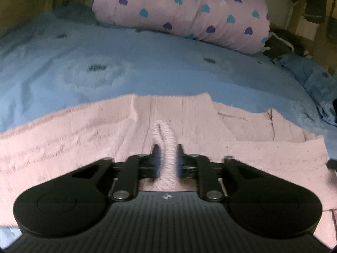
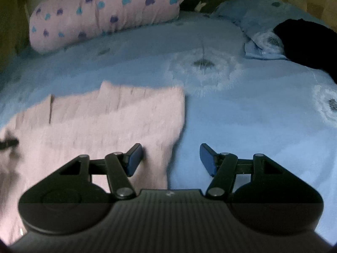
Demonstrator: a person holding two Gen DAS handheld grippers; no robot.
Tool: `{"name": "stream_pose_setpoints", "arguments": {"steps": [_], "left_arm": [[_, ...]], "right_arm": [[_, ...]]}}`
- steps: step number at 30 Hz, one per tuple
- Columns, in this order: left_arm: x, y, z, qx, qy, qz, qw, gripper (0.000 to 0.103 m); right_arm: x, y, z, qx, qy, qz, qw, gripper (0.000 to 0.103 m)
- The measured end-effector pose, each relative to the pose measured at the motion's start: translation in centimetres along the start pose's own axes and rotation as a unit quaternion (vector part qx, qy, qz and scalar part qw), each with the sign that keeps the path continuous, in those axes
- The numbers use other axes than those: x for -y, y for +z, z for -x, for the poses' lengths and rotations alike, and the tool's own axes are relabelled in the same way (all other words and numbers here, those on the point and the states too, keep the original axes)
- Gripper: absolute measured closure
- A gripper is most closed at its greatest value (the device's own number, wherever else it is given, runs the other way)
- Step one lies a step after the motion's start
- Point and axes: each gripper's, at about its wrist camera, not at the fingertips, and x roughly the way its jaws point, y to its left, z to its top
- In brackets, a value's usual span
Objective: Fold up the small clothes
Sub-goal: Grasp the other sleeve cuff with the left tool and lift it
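Two tongs, left [image 1: 167, 158] pinching pink garment [image 1: 84, 139], right [image 2: 170, 160] spread

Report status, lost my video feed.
Left gripper shut on pink garment. Right gripper open over garment's edge. Garment flat on blue bedsheet. Nothing in the way.

right hand-held gripper [image 2: 170, 158] open | over pink garment [image 2: 105, 122] edge | blue bedspread [image 2: 242, 116]

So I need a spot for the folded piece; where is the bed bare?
Bare blue bedsheet lies right of the pink garment, and between it and the heart-print pillow. Crowded: the far right corner, with a black cloth and crumpled blue fabric.
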Motion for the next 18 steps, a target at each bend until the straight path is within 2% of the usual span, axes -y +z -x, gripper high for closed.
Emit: {"name": "stream_pose_setpoints", "arguments": {"steps": [6, 8, 11, 13, 14, 15, 18], "left_arm": [[-0.5, 0.7, 1.5, 0.034, -0.005, -0.026, 0.9991, 0.089], [-0.7, 0.7, 1.6, 0.034, -0.004, -0.032, 0.9989, 0.089], [-0.9, 0.6, 1.4, 0.039, 0.001, -0.043, 0.9983, 0.089], [-0.8, 0.6, 1.0, 0.045, 0.005, -0.048, 0.9979, 0.089], [-0.7, 0.6, 0.9, 0.048, 0.008, -0.048, 0.9976, 0.089], [-0.7, 0.7, 0.9, 0.053, 0.011, -0.049, 0.9973, 0.089], [-0.5, 0.8, 0.3, 0.053, 0.016, -0.058, 0.9968, 0.089]], "right_arm": [[2.8, 1.2, -2.5, 0.012, 0.0, -0.079, 0.997, 0.04], [3.1, 1.5, -3.3, 0.021, 0.004, -0.091, 0.996, 0.038], [2.9, 1.6, -4.2, 0.028, 0.033, -0.085, 0.995, 0.04], [2.3, 1.5, -4.5, 0.029, 0.046, -0.065, 0.996, 0.063], [1.9, 1.4, -4.5, 0.03, 0.053, -0.05, 0.997, 0.094], [1.7, 1.4, -4.4, 0.032, 0.057, -0.042, 0.997, 0.093], [0.9, 1.6, -3.3, 0.071, 0.026, -0.027, 0.997, 0.093]]}}
